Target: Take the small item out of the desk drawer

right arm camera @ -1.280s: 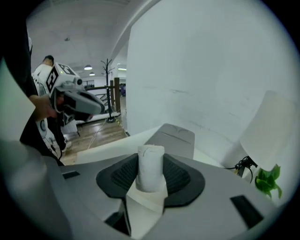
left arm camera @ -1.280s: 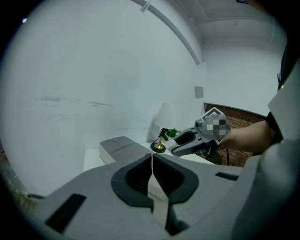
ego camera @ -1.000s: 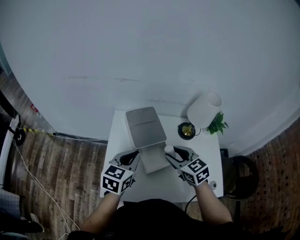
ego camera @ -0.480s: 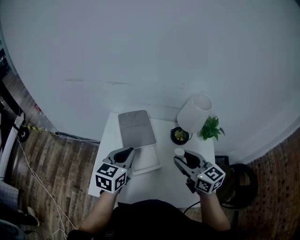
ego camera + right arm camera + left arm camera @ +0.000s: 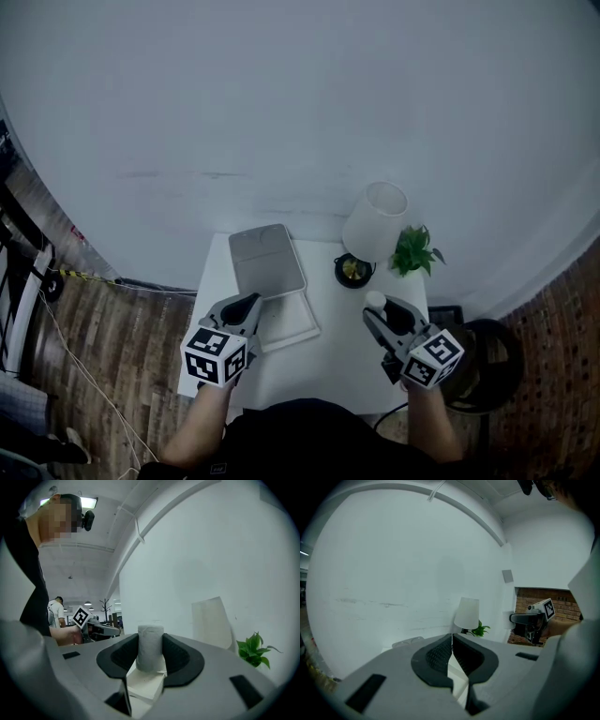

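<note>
The small item (image 5: pixel 374 299) is a short white cylinder, held upright between the pads of my right gripper (image 5: pixel 381 308), which is shut on it above the right part of the white desk (image 5: pixel 342 361). In the right gripper view the cylinder (image 5: pixel 150 645) fills the gap between the dark pads. A white open drawer-like box (image 5: pixel 289 322) lies left of the desk's middle, with a grey panel (image 5: pixel 265 261) behind it. My left gripper (image 5: pixel 246 306) is at the box's left edge; its jaws meet, with nothing between them.
A white lamp shade (image 5: pixel 375 220), a small dark pot (image 5: pixel 351 270) and a green plant (image 5: pixel 413 249) stand at the desk's back right. A dark round object (image 5: pixel 489 364) sits on the wooden floor to the right. A white wall runs behind the desk.
My right gripper has carried the white cylinder rightward, away from the open box toward the desk's right side. The left gripper has stayed by the box.
</note>
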Demonstrator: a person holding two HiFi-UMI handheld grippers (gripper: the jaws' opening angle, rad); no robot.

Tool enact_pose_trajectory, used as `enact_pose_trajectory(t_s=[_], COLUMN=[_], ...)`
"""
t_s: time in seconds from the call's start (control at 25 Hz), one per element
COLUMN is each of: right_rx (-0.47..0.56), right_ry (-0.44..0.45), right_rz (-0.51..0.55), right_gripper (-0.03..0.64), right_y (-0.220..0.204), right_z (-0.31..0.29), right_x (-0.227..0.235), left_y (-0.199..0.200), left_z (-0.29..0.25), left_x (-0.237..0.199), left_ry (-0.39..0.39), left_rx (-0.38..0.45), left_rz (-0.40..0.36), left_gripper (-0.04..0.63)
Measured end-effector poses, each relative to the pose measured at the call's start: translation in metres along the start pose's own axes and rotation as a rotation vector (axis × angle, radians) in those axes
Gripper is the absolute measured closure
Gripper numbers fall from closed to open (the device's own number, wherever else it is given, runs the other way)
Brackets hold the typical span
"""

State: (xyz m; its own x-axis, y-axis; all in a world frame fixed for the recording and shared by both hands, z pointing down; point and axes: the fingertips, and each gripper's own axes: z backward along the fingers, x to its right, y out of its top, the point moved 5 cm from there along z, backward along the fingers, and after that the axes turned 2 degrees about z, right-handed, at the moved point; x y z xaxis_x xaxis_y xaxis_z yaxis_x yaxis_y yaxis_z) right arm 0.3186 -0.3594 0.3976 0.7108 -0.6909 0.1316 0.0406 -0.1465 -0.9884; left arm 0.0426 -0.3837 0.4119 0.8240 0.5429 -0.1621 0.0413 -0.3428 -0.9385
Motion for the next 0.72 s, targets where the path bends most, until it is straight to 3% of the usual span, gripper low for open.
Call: enact_pose_trajectory(t_s=[0.72], right_rx=[0.04], right_ry=[-0.035], right_rz=[0.079], right_gripper=[0.46], right_y=[0.015], right_z=[-0.001], right_x=[-0.031], left_y=[0.006], left_z=[0.012], left_x=[-0.011], left_ry=[-0.008], left_rx=[0.031], left_rz=[-0.042], left_gripper=[0.58])
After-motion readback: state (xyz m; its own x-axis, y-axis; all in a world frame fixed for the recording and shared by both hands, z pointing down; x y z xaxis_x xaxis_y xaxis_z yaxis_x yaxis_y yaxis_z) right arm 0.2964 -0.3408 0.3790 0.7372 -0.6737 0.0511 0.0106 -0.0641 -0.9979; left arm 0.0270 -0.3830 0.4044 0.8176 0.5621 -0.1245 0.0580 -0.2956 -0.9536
